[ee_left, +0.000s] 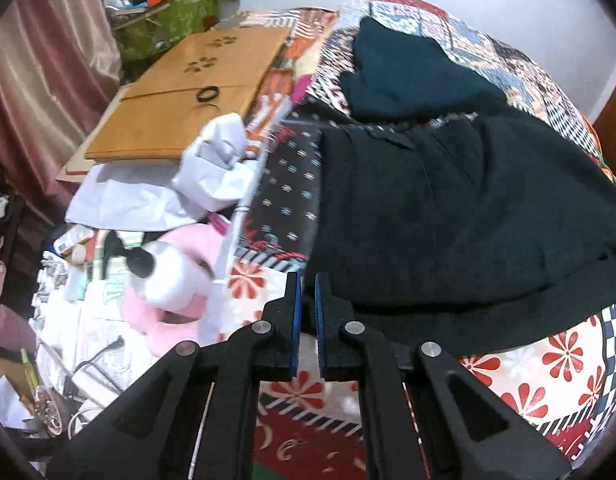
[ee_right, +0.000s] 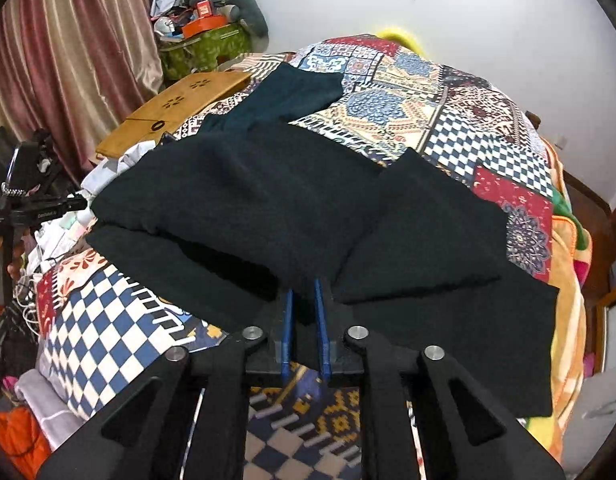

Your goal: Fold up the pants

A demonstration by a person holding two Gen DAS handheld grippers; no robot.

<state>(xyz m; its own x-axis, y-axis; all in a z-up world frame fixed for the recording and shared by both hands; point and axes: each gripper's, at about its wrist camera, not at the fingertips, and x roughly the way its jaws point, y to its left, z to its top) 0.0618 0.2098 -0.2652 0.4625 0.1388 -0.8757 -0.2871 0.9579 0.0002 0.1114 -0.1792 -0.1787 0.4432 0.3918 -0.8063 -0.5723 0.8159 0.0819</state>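
While one pair of dark pants [ee_right: 267, 200] is lying spread across the patchwork bedspread [ee_right: 428, 92], two grippers are working at its near edge. In the right wrist view the pants are showing two legs: one is stretching away toward the far side of the bed, the other is folding back toward the right, and an upper layer is overlapping a lower layer at the left.

The left gripper [ee_left: 305, 280] is pointing down at the near left corner of the pants [ee_left: 448, 220]; its blue-padded jaws are standing pressed nearly together with dark cloth running between them, so it is pinching the pants' edge. The right gripper [ee_right: 303, 286] is sitting at the near middle of the garment with its jaws a narrow gap apart, cloth lying between the pads; whether they are pressing on it I cannot tell.

Beside the bed on the left, one wooden folding table [ee_left: 195, 80] with paw-print cutouts is lying flat, one black ring [ee_left: 207, 94] resting on it. One crumpled white cloth [ee_left: 211, 168] is sitting just beside the table, and one pink and white plush dog [ee_left: 175, 276] is lying near the left gripper. One green bag [ee_left: 167, 20] piled with clutter is standing at the far wall, next to pink curtains [ee_right: 67, 40]. Nothing is lying on top of the pants.
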